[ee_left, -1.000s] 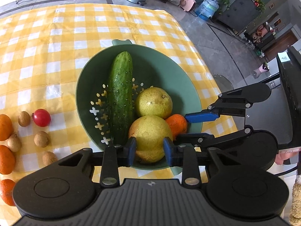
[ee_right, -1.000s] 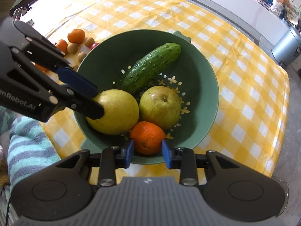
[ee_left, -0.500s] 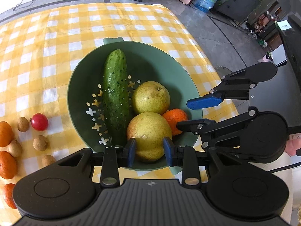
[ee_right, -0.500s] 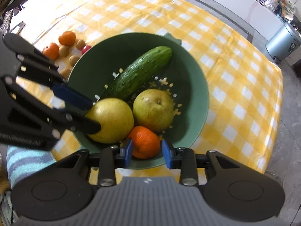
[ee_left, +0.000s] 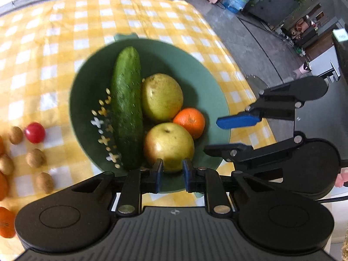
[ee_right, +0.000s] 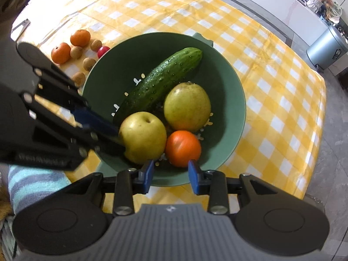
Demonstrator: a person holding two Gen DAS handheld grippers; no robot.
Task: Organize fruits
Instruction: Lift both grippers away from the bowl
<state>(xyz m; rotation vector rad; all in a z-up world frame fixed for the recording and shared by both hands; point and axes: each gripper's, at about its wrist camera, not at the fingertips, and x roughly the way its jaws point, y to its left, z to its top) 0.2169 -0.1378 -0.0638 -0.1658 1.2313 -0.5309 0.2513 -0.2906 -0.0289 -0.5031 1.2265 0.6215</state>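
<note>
While left tongs closed, right tongs parted: two pears, one cucumber, one orange in bowl

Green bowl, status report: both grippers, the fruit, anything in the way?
Left gripper shut, tips against near pear, no grip seen. Right gripper open beside orange, not holding. Cucumber and second pear crowd the green bowl.

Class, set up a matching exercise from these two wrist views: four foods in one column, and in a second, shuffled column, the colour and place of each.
Column one:
1. cucumber
2. nearer pear
3. mandarin in the colander
4. cherry tomato

Column two:
A. red, on the checked cloth outside the colander
B. orange, beside both pears
C. yellow-green, at the left tongs' tips
D. dark green, lying long across the colander

Pairs: 1-D, 2-C, 3-B, 4-A
</note>
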